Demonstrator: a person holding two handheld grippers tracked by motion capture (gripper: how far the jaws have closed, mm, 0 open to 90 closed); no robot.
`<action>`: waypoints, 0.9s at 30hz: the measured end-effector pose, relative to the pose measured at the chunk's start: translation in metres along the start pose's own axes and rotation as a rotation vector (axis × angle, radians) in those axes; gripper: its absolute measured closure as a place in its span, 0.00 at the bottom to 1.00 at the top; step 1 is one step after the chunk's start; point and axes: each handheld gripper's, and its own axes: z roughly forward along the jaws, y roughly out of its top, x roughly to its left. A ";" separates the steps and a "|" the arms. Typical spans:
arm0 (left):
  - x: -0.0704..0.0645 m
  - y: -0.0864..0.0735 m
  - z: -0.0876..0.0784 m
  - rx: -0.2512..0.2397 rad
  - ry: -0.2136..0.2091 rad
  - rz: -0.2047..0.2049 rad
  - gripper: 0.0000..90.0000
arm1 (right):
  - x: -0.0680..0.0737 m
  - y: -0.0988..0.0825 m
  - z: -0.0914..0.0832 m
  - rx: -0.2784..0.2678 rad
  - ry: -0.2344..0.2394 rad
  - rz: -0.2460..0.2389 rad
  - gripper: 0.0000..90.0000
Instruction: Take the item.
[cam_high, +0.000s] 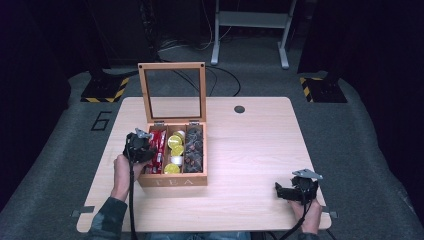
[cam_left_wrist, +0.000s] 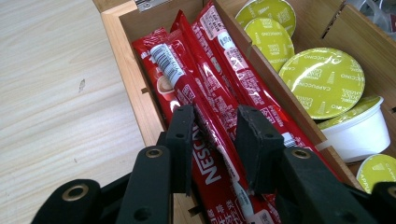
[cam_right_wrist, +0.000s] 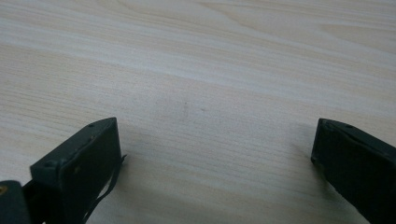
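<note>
Wooden tea box (cam_high: 172, 181) standing open near table (cam_high: 250, 150) centre, glass lid (cam_high: 173, 92) upright at far edge. Left gripper (cam_left_wrist: 214, 135) lowered into box's leftmost compartment, jaws narrowed to either side of one red Nescafé stick (cam_left_wrist: 205, 140) lying lengthwise among like sticks; pad contact on wrapper not confirmable. Seen from above, same gripper (cam_high: 139, 146) at box's left wall. Yellow-lidded capsules (cam_left_wrist: 322, 79) in middle compartment, dark packets (cam_high: 194, 146) in rightmost. Right gripper (cam_high: 296, 191) resting on table well to right of box, jaws wide apart over bare wood, nothing between.
</note>
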 end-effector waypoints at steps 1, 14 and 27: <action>0.000 0.000 0.000 0.006 0.000 -0.004 0.75 | 0.000 0.000 0.000 0.000 0.000 0.000 0.01; -0.006 -0.001 -0.001 -0.010 0.014 -0.001 0.88 | 0.000 0.000 0.000 0.000 0.002 0.002 0.01; -0.008 0.000 -0.006 -0.048 0.018 -0.034 0.90 | 0.000 0.000 0.000 0.000 0.002 -0.001 0.01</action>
